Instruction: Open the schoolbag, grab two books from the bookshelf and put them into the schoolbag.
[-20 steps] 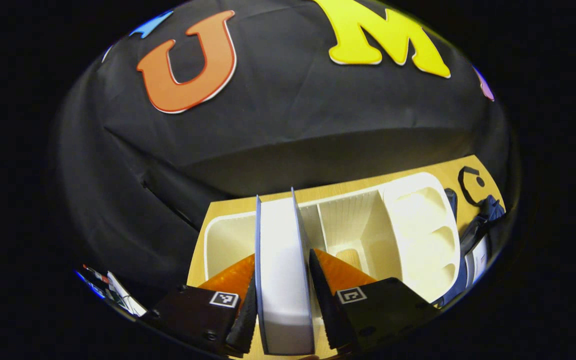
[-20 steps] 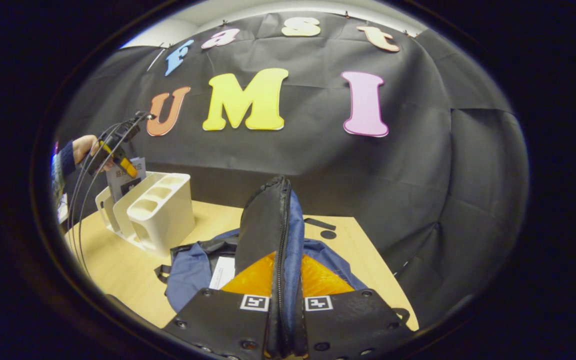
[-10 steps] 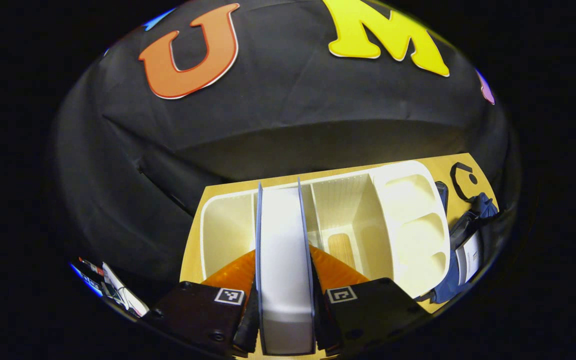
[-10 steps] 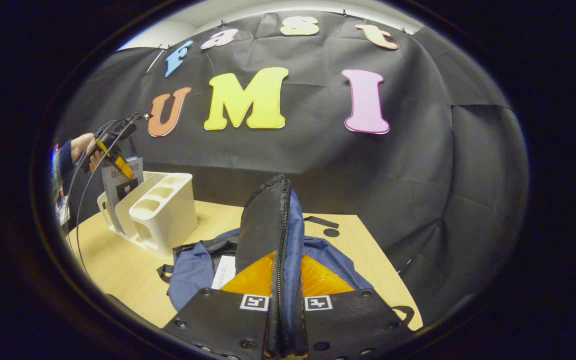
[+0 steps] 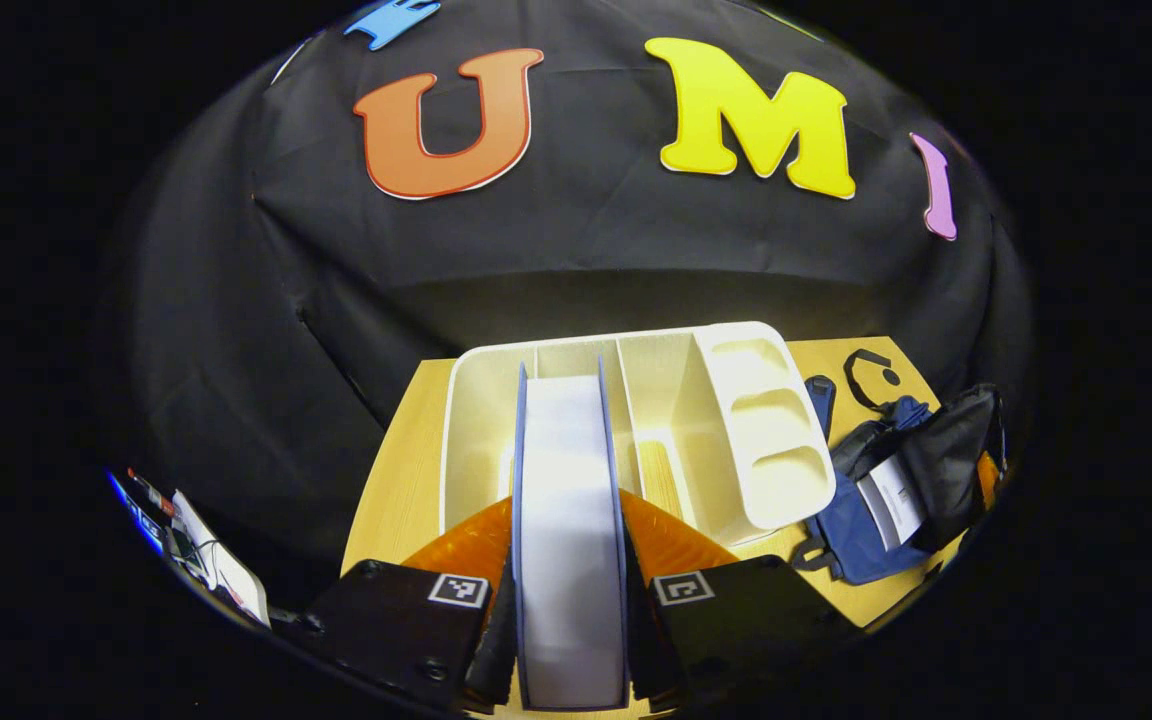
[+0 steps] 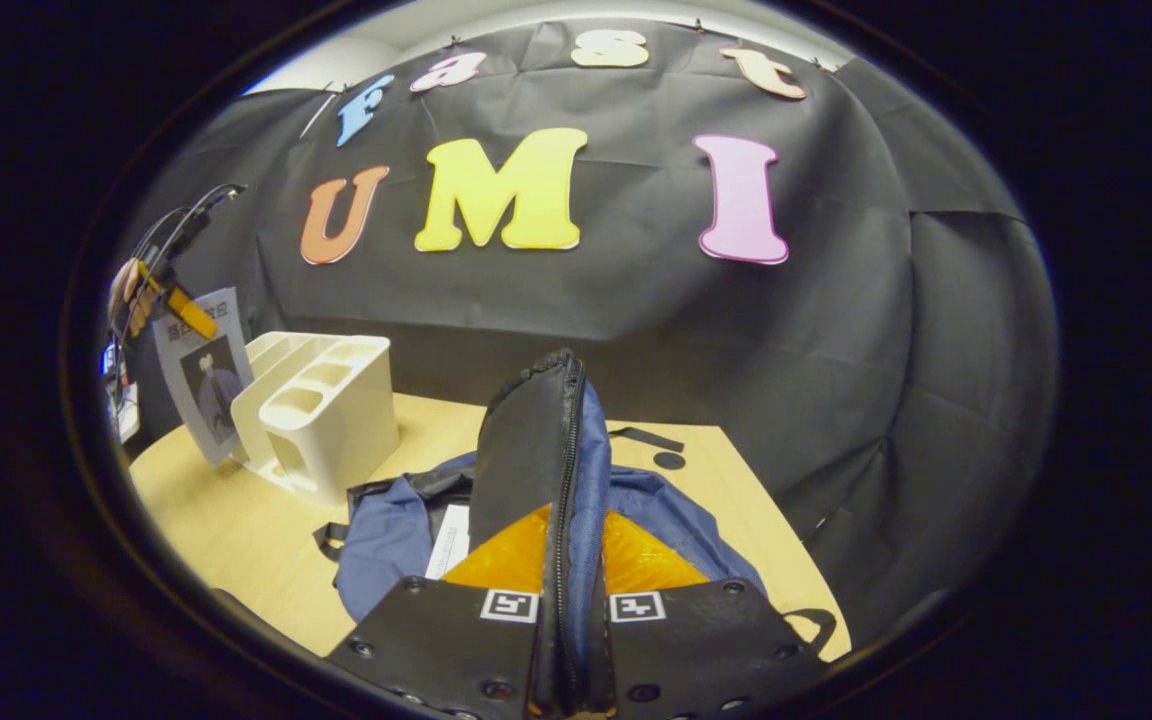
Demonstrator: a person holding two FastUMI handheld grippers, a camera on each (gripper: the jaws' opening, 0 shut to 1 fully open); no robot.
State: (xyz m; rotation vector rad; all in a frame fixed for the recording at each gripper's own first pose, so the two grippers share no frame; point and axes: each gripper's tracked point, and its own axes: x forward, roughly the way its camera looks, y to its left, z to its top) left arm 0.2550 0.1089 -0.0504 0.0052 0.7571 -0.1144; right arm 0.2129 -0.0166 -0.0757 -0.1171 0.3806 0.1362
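Clamping a book (image 5: 570, 540) by its two covers, the left gripper (image 5: 570, 640) fills the bottom centre of the left gripper view, one finger pressed on each side with the white page edges facing the camera. It holds the book on edge over the cream bookshelf (image 5: 576, 380), a divided organiser in mid-frame, which I judge suits a clean carry across to the bag. The book has thin blue covers around a thick pale page block.

At the bottom centre of the right gripper view, the right gripper (image 6: 568, 660) is closed on the zipper-edged flap (image 6: 536, 440) of the schoolbag (image 6: 391, 540), fingers tight either side, lifting it upright, probably to keep the mouth open for loading. The bag is navy with a black lining and lies on the wooden table (image 6: 226, 520); a white printed sheet or cover shows inside it. Farther off at left, the other gripper dangles the book, portrait cover visible, beside the bookshelf.
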